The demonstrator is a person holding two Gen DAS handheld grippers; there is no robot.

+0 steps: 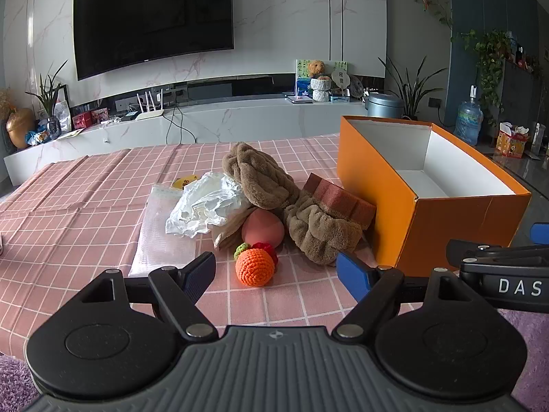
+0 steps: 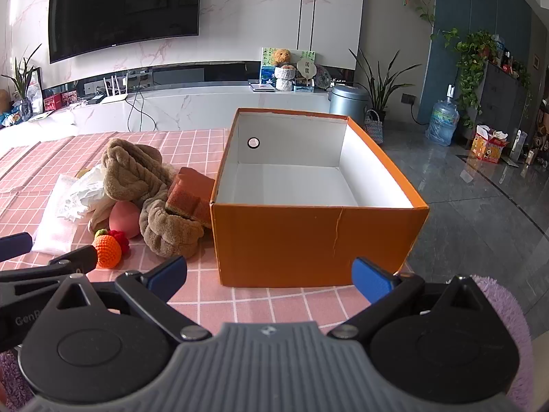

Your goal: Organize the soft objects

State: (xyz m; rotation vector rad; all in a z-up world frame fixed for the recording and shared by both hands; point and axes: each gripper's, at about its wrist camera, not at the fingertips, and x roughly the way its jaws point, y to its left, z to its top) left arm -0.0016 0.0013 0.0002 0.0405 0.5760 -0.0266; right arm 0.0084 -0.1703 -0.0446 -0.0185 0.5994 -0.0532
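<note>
A pile of soft things lies on the pink checked tablecloth [image 1: 68, 206]: a brown plush headband [image 1: 274, 192], a crocheted orange [image 1: 255, 267], a pink sponge egg [image 1: 262, 229], a red-brown sponge block [image 1: 339, 199], white crumpled fabric [image 1: 206, 206] and a clear bag [image 1: 164, 230]. An open orange box [image 1: 446, 223] with an empty white inside stands to the right. My left gripper [image 1: 276, 276] is open just in front of the crocheted orange. My right gripper [image 2: 269, 276] is open before the box's [image 2: 308, 243] front wall. The pile also shows in the right wrist view, with the headband [image 2: 151, 185] and orange [image 2: 108, 250].
A white TV console [image 1: 206, 123] with a wall TV [image 1: 151, 17] stands behind the table. Plants, a grey bin [image 2: 346, 101] and a water bottle [image 2: 442, 122] stand on the dark floor to the right. A purple fuzzy rug [image 2: 504, 305] lies at the table's near edge.
</note>
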